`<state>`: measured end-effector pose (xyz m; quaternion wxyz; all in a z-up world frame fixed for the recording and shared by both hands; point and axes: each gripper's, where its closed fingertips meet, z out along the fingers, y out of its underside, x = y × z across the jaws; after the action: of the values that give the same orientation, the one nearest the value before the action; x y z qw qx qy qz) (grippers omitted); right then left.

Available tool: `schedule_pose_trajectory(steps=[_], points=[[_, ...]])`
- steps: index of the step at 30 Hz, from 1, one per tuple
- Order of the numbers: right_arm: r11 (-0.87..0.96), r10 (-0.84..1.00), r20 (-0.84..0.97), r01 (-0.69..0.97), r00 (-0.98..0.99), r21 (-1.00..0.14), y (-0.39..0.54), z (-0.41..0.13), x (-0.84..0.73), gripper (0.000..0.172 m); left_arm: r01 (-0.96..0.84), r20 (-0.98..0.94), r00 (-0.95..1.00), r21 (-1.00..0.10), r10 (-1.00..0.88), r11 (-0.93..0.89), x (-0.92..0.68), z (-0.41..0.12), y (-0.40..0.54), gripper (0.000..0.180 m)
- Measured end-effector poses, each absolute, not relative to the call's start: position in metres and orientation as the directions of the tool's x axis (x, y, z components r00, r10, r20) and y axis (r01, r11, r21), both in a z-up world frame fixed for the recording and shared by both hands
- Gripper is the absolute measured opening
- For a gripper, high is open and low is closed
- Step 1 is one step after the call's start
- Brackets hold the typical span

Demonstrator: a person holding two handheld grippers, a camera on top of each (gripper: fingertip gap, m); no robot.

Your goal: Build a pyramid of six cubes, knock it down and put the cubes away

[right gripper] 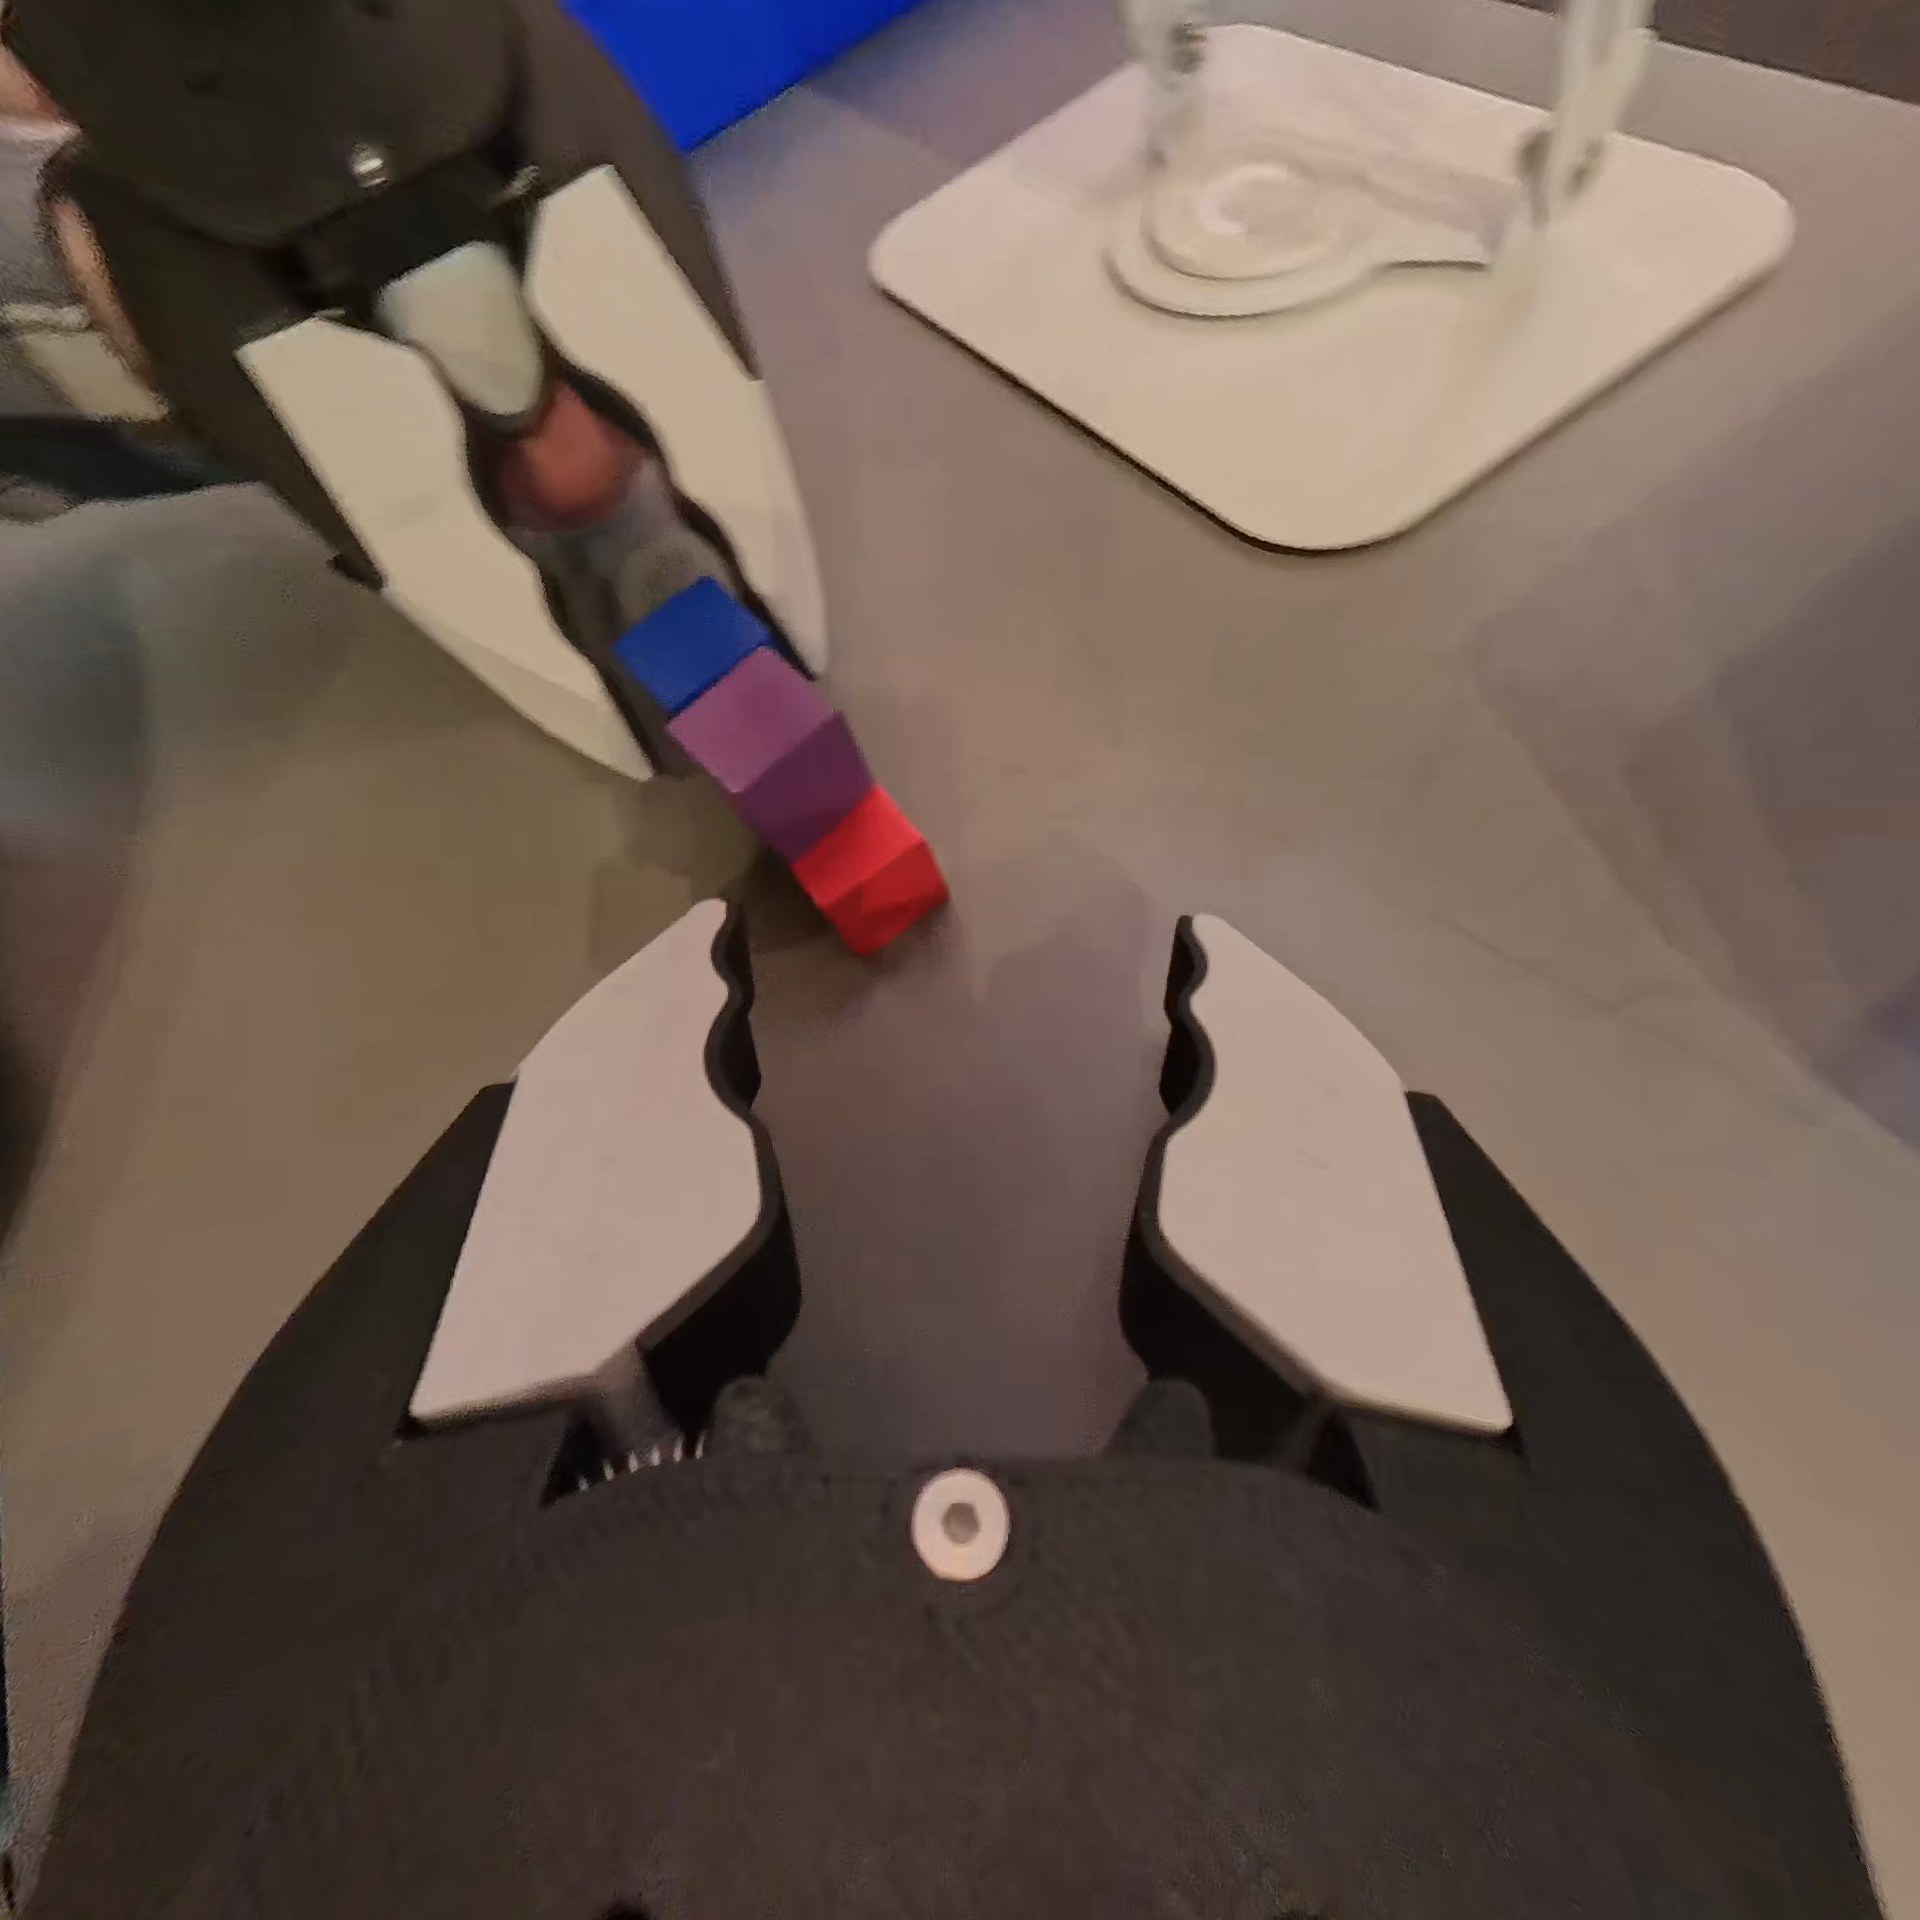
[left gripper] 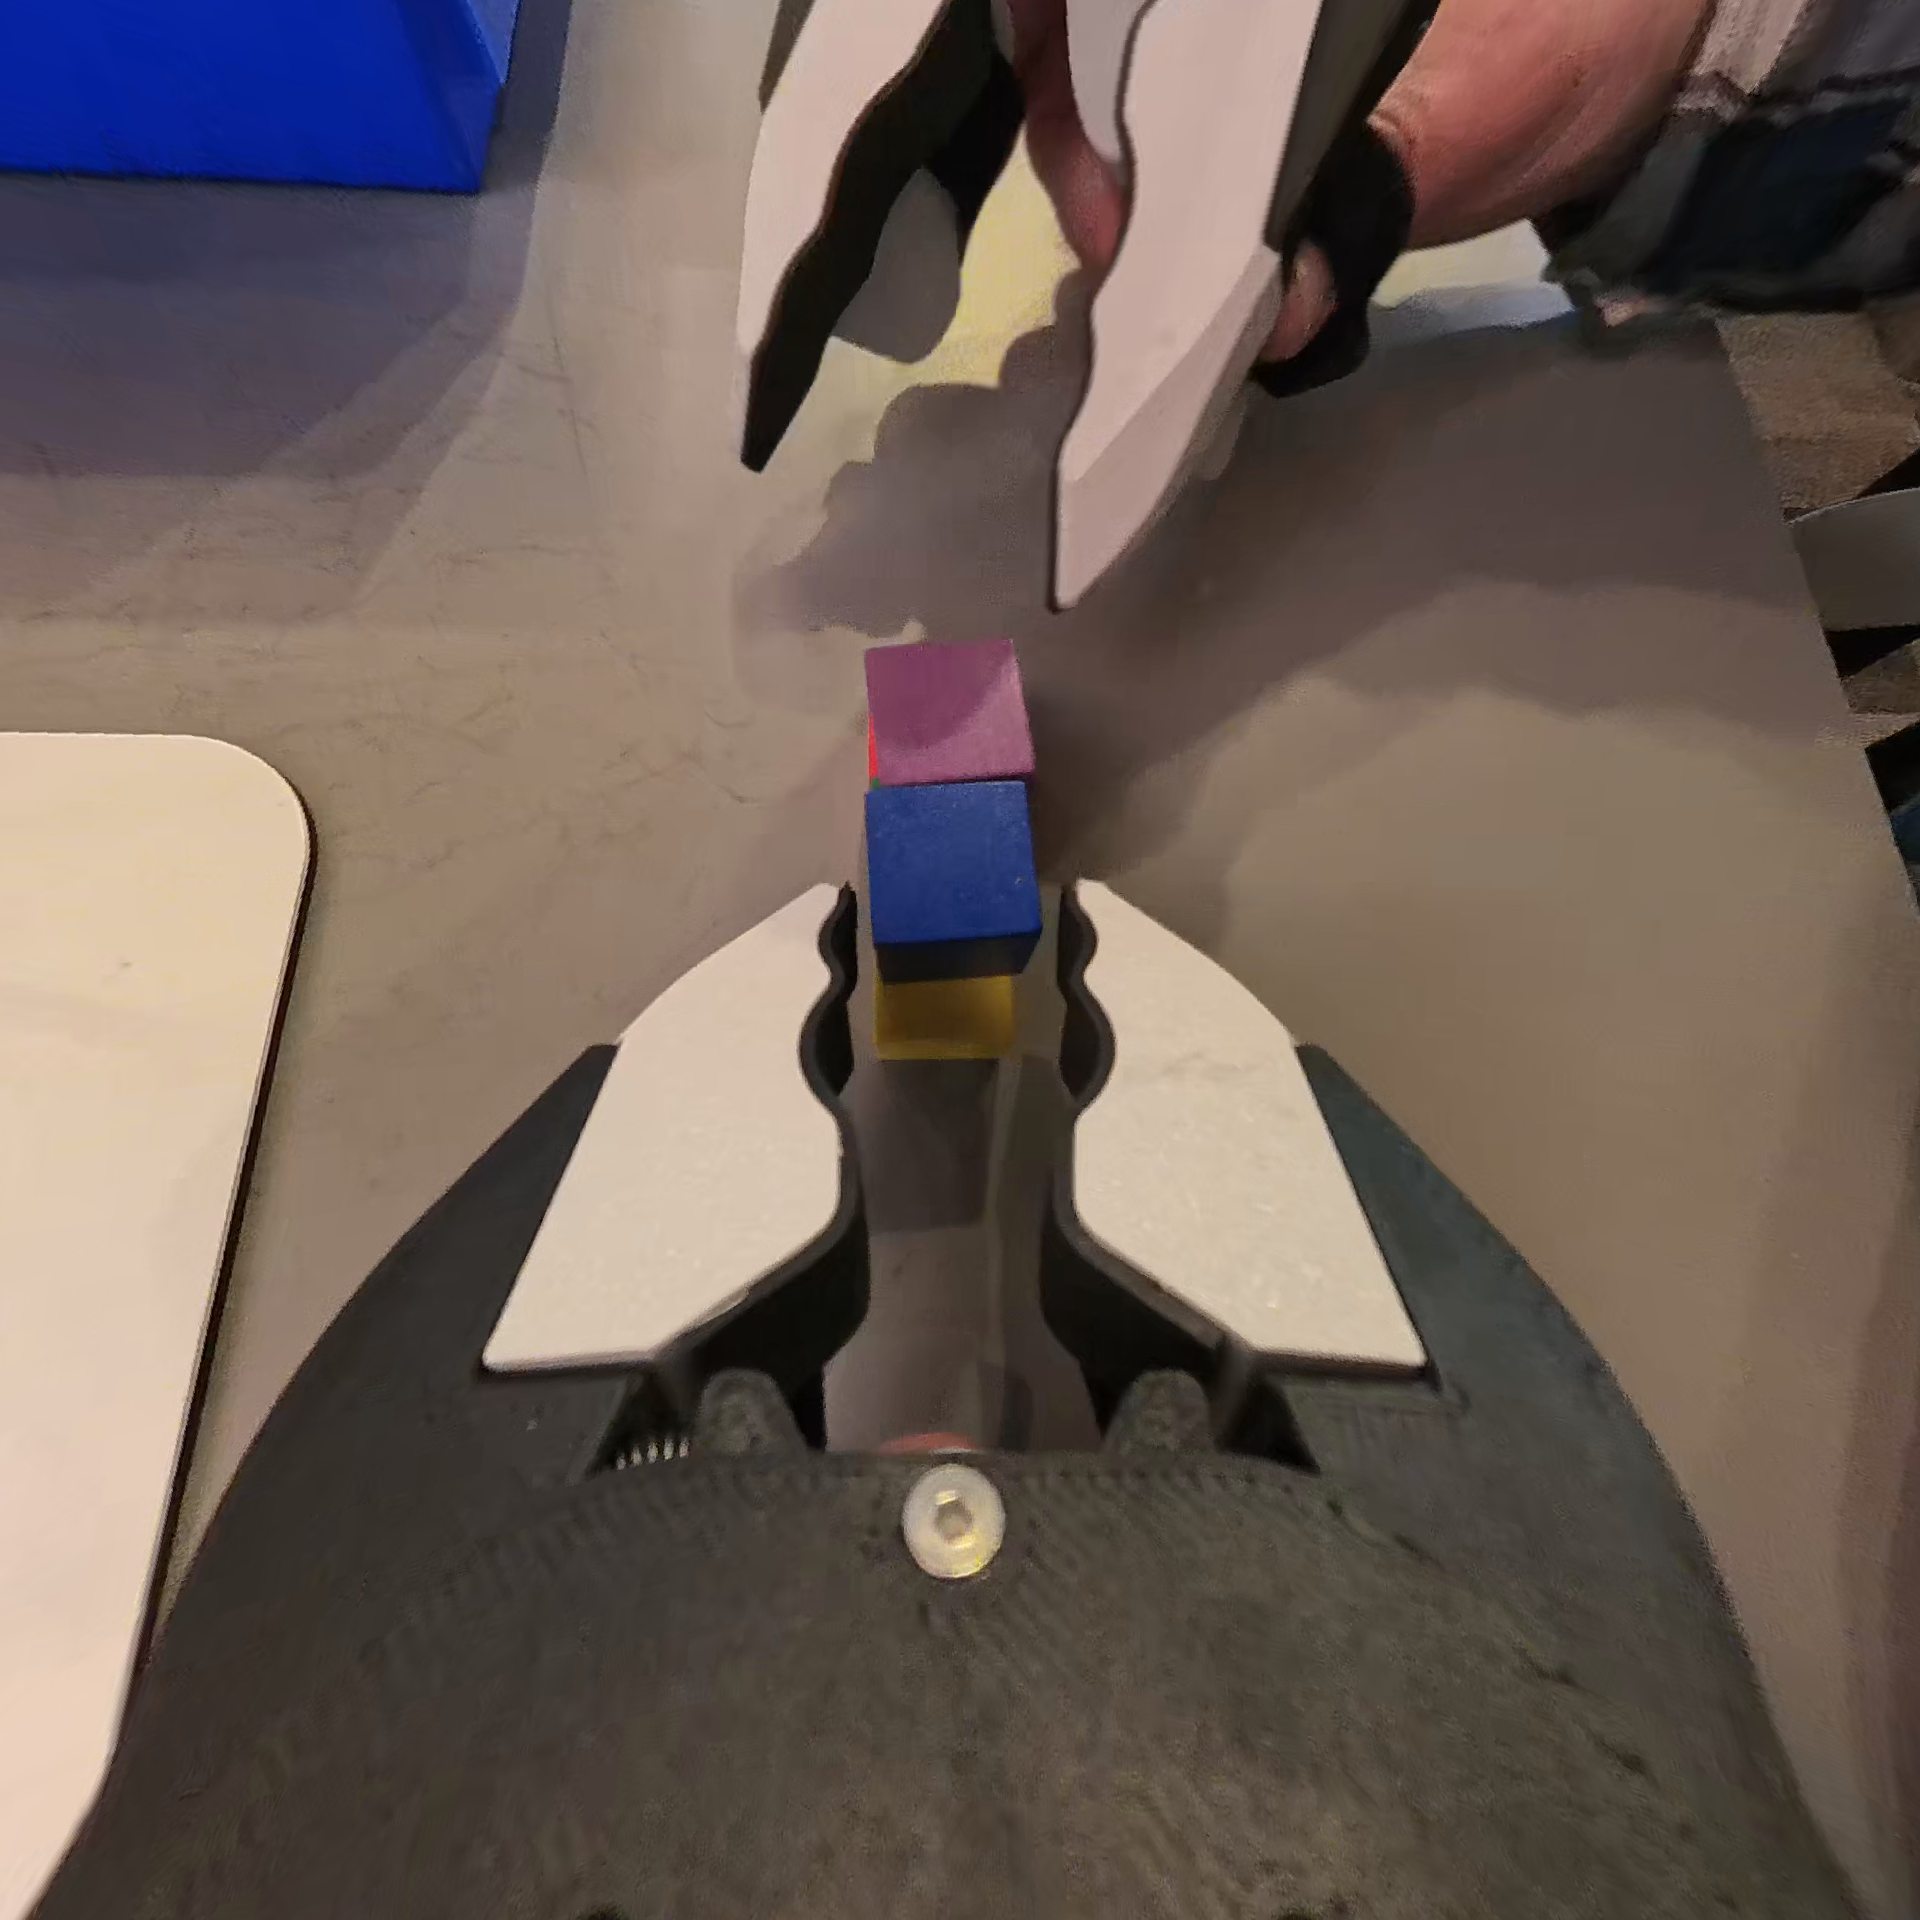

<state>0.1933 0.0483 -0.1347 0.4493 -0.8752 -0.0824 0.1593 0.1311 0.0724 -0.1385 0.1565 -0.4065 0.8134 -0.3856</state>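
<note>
Blue cube between left tool tips (ungripped)

1. We read this as an indoor lab or office-type demo space, not a kitchen or workshop.
2. Plain grey table with a smooth matte top.
3. White rounded mat carrying a clear plastic stand, which looks like rig equipment.
4. Blue box at the table's far side.
5. Carpet-like floor shows past the table edge.
</note>
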Motion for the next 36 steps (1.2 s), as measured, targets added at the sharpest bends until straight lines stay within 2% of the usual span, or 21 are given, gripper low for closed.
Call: schedule_pose_trajectory(steps=[4,12,26,36], points=[[-0.546,0.477,-0.185,0.125,0.859,-0.828,0.051,-0.131,0.172,0.067,-0.545,0.063,-0.621,-0.752,-0.781,0.372,0.13,-0.141,0.071,0.037],[-0.464,0.65,-0.15,0.232,0.745,-0.855,0.063,-0.125,0.153,0.052,-0.548,0.065,-0.608,-0.755,-0.791,0.36,0.13,-0.141,0.071,0.036],[-0.463,0.673,-0.153,0.25,0.724,-0.85,0.068,-0.126,0.147,0.032,-0.539,0.06,-0.612,-0.761,-0.789,0.36,0.131,-0.138,0.071,0.028],[-0.465,0.668,-0.147,0.254,0.73,-0.848,0.069,-0.127,0.148,0.029,-0.543,0.069,-0.617,-0.758,-0.784,0.361,0.131,-0.138,0.071,0.028]])
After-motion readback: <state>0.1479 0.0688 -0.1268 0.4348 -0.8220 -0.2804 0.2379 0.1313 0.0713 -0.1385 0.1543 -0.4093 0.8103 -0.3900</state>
